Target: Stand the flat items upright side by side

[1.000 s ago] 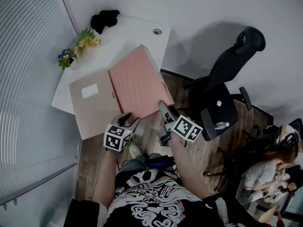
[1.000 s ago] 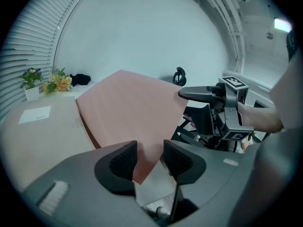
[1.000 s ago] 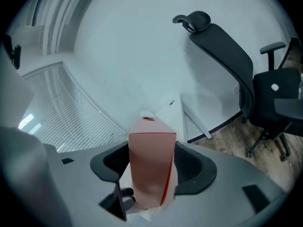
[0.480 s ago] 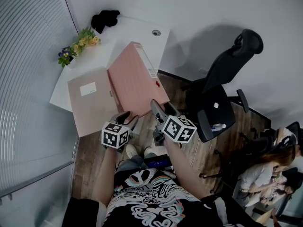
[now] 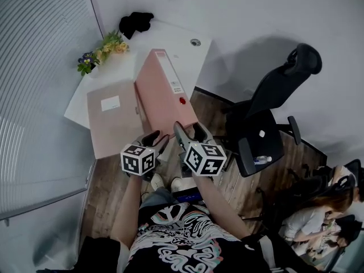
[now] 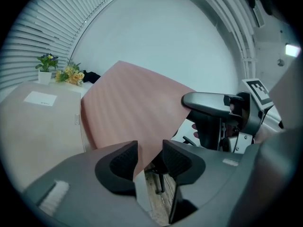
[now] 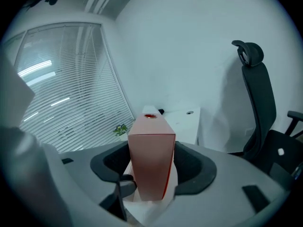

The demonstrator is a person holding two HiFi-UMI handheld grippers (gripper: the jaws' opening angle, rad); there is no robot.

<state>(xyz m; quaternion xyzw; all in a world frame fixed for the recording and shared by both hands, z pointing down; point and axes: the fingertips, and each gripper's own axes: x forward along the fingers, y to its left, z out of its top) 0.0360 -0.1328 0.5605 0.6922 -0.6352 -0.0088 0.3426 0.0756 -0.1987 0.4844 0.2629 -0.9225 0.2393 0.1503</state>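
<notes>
Two pink file boxes are on the white desk [image 5: 170,38]. One file box [image 5: 114,121] lies flat at the left, label up. The other pink file box [image 5: 162,92] is tipped up on its long edge, its narrow spine with the red dot facing up. My right gripper [image 5: 190,131] is shut across the thick near end of the tipped box [image 7: 150,141], one pad on each broad face. My left gripper [image 5: 154,139] is shut on the lower near corner of the same box [image 6: 132,112]; the right gripper [image 6: 213,108] shows beside it.
A flower bunch [image 5: 102,50] and a black object [image 5: 135,23] sit at the desk's far edge. A black office chair [image 5: 273,107] stands right of the desk on the wooden floor. Seated people [image 5: 318,215] are at the lower right.
The right-hand box has swung up from lying flat to standing nearly on its edge, spine on top. Both grippers rose and rolled with it, still closed on it.
</notes>
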